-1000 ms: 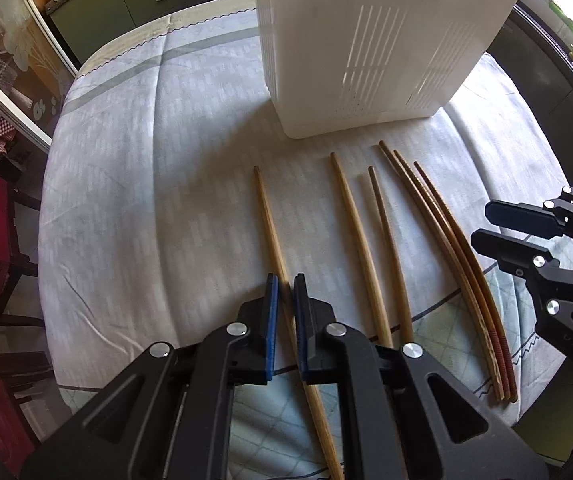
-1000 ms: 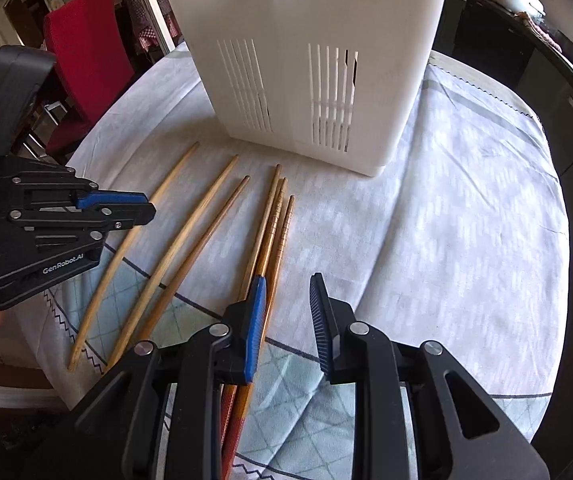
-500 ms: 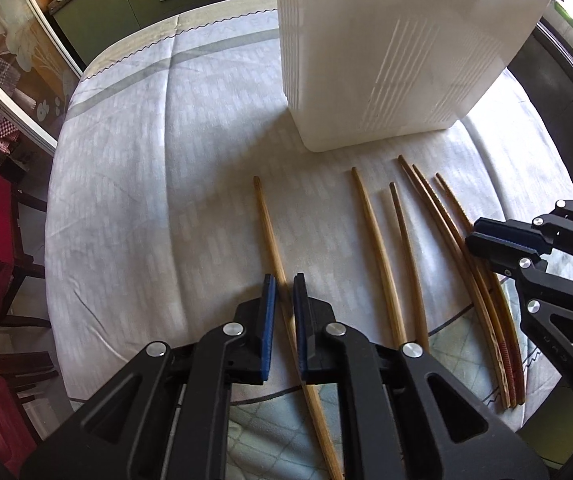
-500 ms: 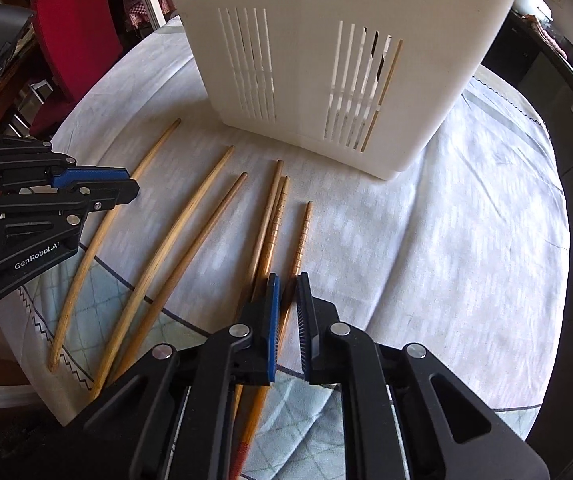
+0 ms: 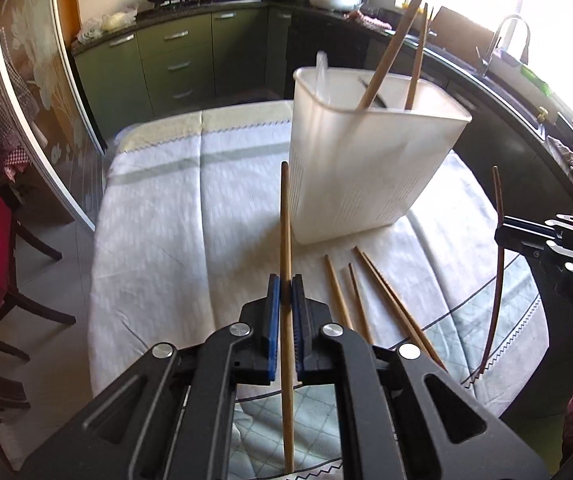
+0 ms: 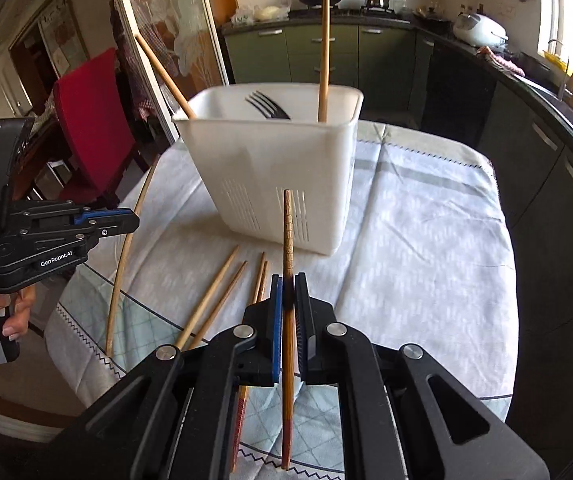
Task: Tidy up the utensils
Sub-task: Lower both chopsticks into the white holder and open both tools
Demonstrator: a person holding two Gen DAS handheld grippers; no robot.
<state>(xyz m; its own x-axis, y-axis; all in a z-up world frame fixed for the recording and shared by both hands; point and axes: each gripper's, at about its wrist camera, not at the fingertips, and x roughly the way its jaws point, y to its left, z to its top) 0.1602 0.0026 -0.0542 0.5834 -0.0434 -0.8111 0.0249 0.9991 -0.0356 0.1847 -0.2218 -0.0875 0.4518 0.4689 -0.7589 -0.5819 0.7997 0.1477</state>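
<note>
Chopsticks are split between both grippers: the left gripper (image 5: 285,284) clamps a plain chopstick (image 5: 285,216) at frame centre, the right gripper (image 6: 288,284) clamps a carved chopstick (image 6: 287,232) likewise. Four loose chopsticks (image 5: 350,292) lie on the tablecloth (image 5: 166,216) at lower centre, before the white utensil holder (image 6: 270,168), which holds two more and a fork (image 6: 266,106)

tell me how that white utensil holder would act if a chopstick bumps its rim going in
The white utensil holder is tall for its base and looks like thin plastic, so it is probably light and could tip or slide on the tablecloth. It holds only two chopsticks and a fork, so little weight steadies it. Its walls may flex slightly.
</note>
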